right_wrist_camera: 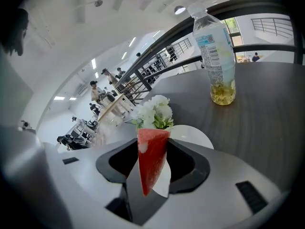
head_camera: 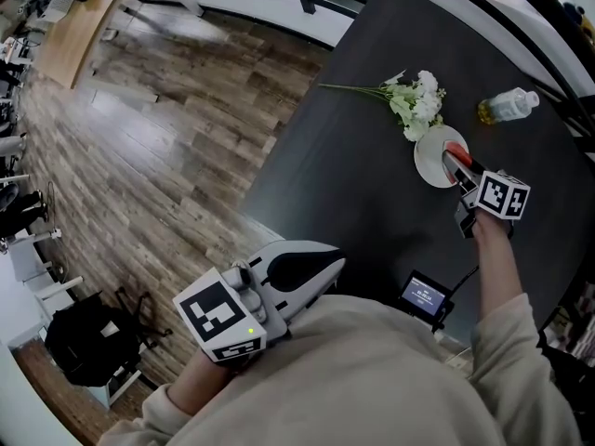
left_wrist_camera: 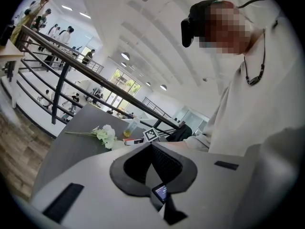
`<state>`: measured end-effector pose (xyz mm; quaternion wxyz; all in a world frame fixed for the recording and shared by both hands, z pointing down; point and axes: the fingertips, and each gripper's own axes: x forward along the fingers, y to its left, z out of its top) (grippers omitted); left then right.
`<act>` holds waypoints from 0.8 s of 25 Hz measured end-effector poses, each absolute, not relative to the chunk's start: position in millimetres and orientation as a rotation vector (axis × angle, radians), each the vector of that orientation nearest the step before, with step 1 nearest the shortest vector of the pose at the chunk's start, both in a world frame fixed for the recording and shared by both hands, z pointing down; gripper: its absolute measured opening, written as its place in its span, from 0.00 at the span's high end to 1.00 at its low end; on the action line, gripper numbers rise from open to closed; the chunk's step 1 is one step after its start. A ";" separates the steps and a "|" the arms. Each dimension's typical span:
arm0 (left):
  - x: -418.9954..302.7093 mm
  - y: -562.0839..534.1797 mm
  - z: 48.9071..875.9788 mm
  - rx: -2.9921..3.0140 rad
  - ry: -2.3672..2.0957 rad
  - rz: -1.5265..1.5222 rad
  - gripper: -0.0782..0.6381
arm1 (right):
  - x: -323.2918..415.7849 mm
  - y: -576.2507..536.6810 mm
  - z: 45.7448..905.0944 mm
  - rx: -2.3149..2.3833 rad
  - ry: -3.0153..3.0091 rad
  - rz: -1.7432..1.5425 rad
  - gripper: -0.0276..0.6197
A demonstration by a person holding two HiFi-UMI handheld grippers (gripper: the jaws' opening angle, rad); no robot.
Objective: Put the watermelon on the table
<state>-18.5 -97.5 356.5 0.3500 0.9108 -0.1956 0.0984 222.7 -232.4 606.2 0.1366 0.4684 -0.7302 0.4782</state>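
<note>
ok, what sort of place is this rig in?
Probably a big open-plan office or lab hall: dark table beside a long black railing, wood-plank floor, and people standing about under a high white ceiling.

We look down on a dark table (head_camera: 372, 137). White flowers (head_camera: 416, 100) lie just beside a plate (head_camera: 433, 161); a bottle (head_camera: 508, 107) stands near.
</note>
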 end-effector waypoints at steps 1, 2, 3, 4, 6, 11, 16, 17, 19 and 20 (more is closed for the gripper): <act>-18.9 -97.2 357.2 2.358 -0.508 0.254 0.89 | 222.5 -232.3 609.3 1.354 -2.107 1.386 0.65; -19.3 -97.0 357.5 2.356 -0.509 0.253 0.89 | 222.4 -231.9 612.0 1.350 -2.100 1.386 0.65; -20.0 -96.9 357.6 2.355 -0.511 0.252 0.89 | 222.2 -231.4 614.4 1.347 -2.094 1.383 0.65; -20.7 -97.0 357.3 2.354 -0.513 0.251 0.89 | 221.8 -231.0 616.4 1.343 -2.089 1.378 0.65; -22.0 -97.3 356.6 2.354 -0.517 0.249 0.89 | 220.3 -230.5 620.0 1.333 -2.081 1.365 0.65; -23.9 -95.4 357.6 2.349 -0.520 0.248 0.89 | 218.2 -229.9 631.9 1.316 -2.050 1.352 0.65; -24.8 -96.0 361.1 2.344 -0.523 0.247 0.89 | 218.4 -229.4 646.8 1.304 -2.012 1.339 0.65; -24.4 -95.6 361.2 2.344 -0.522 0.247 0.89 | 218.7 -228.7 649.0 1.303 -2.005 1.338 0.65; -24.0 -94.9 361.3 2.343 -0.520 0.248 0.89 | 219.2 -227.1 652.0 1.298 -1.995 1.334 0.65; -24.3 -94.9 361.4 2.343 -0.520 0.248 0.89 | 219.2 -226.8 653.1 1.294 -1.991 1.328 0.65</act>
